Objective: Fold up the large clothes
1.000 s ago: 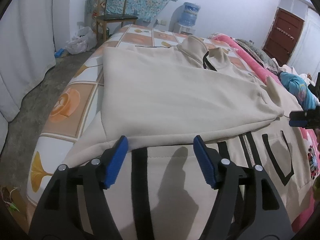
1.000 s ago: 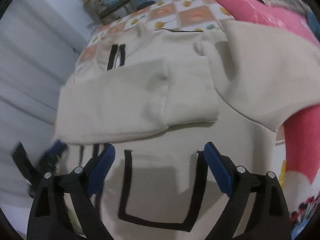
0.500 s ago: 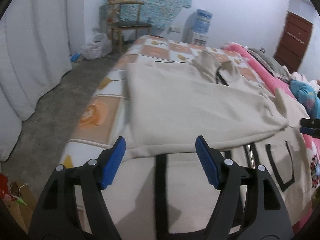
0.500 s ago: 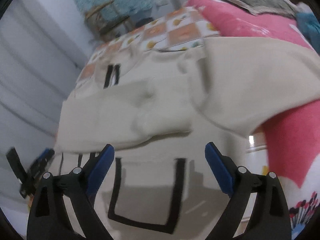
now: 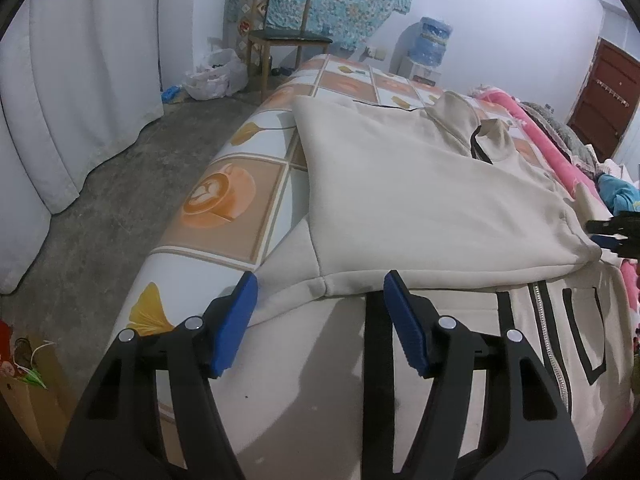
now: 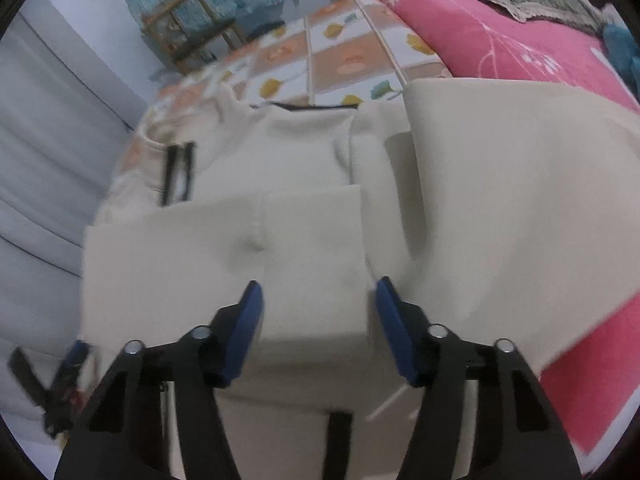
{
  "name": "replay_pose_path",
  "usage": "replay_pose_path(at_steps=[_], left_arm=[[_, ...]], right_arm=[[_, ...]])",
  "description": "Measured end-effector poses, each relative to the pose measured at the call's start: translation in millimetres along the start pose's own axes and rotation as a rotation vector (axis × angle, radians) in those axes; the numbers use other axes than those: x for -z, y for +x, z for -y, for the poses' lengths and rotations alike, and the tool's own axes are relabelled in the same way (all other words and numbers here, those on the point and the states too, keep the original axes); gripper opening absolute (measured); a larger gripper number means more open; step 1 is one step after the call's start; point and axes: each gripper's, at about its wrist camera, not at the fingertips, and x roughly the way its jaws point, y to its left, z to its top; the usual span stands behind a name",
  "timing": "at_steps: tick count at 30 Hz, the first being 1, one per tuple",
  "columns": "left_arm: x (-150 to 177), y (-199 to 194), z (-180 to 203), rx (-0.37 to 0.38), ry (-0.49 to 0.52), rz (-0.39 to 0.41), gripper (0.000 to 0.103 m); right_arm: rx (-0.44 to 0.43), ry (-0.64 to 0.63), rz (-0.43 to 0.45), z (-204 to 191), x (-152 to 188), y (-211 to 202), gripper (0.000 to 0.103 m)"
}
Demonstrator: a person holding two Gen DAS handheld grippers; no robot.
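Both grippers, left (image 5: 318,322) and right (image 6: 316,330), have drawn back from the jacket (image 5: 420,192), jaws released; sleeve folded, near-edge hem next.

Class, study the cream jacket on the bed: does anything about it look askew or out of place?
Yes. One sleeve is folded across the jacket, but the other lies spread out over the pink blanket. Both grippers, left and right, are open.
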Motion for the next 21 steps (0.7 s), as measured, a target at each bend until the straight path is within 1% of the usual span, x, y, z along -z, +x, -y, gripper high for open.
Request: replay_pose_path(at_steps=[2,3,4,5,7,9,11,12,14,16,17,18,19,21], left_arm=[[1,0,-1,0.003,0.001,0.006,0.062],[1,0,-1,0.003,0.004,0.009,0.062],[1,1,-1,0.003,0.006,0.011,0.062],[2,1,-1,0.004,0.007,0.014,0.062],[2,1,-2,0.005,0.005,0.02,0.062],[2,2,-3,0.004,0.0,0.025,0.062],[2,2,-3,0.003,-0.005,0.026,0.062],[2,2,-3,0.001,-0.005,0.026,0.062],[2,1,-3,-0.001,-0.006,0.025,0.062],[2,2,-3,-0.004,-0.004,0.025,0.062],[2,1,-2,-0.006,-0.003,0.026,0.062],[2,2,-2,-0.007,-0.003,0.027,0.062],[2,2,-2,-0.008,-0.001,0.027,0.062],[2,2,-2,-0.008,0.0,0.026,0.062]], right_arm=[[0.027,-0.013,-0.026,-2,-3,10,0.033],[0.05,-0.025,-0.033,-3,-4,14,0.028],[0.072,-0.039,-0.033,-4,-5,15,0.015],[0.09,-0.052,-0.033,-6,-6,15,0.007],[0.067,-0.043,-0.033,-7,-11,12,0.006],[0.054,-0.05,-0.007,-14,-19,3,0.005],[0.005,-0.081,0.077,-32,-32,-23,0.005],[-0.013,-0.111,0.136,-42,-37,-41,0.005],[-0.041,-0.145,0.205,-54,-42,-66,0.005],[-0.048,-0.145,0.234,-53,-42,-76,0.005],[-0.039,-0.143,0.237,-49,-40,-76,0.005],[-0.009,-0.136,0.226,-39,-35,-69,0.005],[0.014,-0.126,0.195,-29,-30,-58,0.005],[0.048,-0.088,0.105,-11,-24,-29,0.005]])
